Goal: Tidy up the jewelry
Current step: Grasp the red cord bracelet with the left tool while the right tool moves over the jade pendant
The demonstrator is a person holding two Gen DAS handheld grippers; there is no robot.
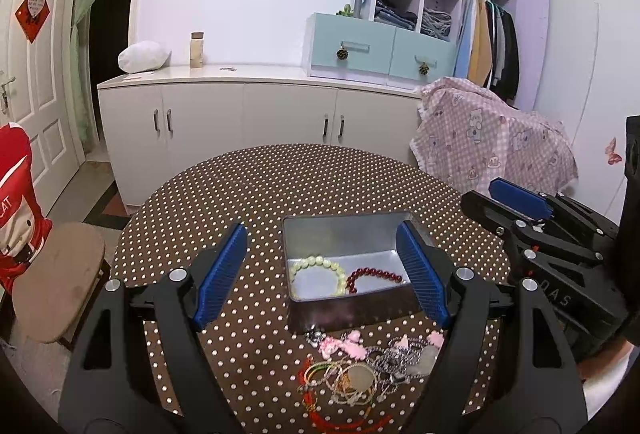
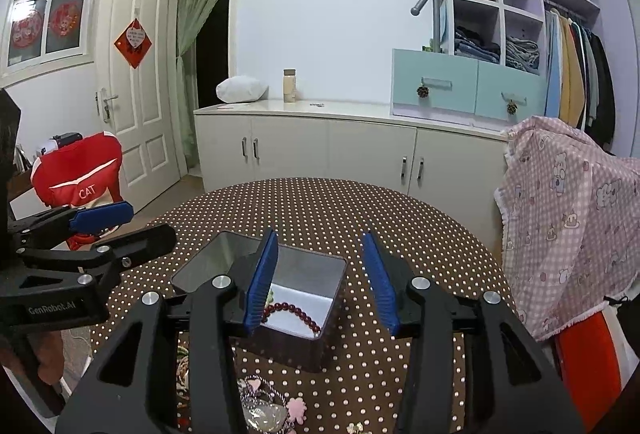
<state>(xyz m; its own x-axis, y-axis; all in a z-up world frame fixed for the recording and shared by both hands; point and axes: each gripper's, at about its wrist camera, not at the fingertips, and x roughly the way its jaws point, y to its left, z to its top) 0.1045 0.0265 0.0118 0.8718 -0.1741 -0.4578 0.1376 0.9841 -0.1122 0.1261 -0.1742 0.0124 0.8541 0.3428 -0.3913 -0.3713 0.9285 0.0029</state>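
Note:
A shiny metal tin [image 1: 344,234] stands open on the polka-dot table [image 1: 280,186]. Inside lie a pale green bead bracelet [image 1: 318,275] and a dark red bead bracelet [image 1: 374,277]. A tangled pile of jewelry [image 1: 360,370] with pink pieces, silver chains and red cord lies in front of the tin. My left gripper [image 1: 322,274] is open and empty, hovering above the tin's front. My right gripper [image 2: 324,278] is open and empty, above the tin [image 2: 304,274]; the red bracelet [image 2: 294,314] shows between its fingers. Some of the pile [image 2: 264,398] shows below.
A wooden chair [image 1: 56,282] with a red cover stands left of the table. A pink checked cloth [image 2: 568,218] drapes over something at the right. White cabinets [image 1: 256,122] line the back wall. The right gripper also shows in the left wrist view [image 1: 552,234].

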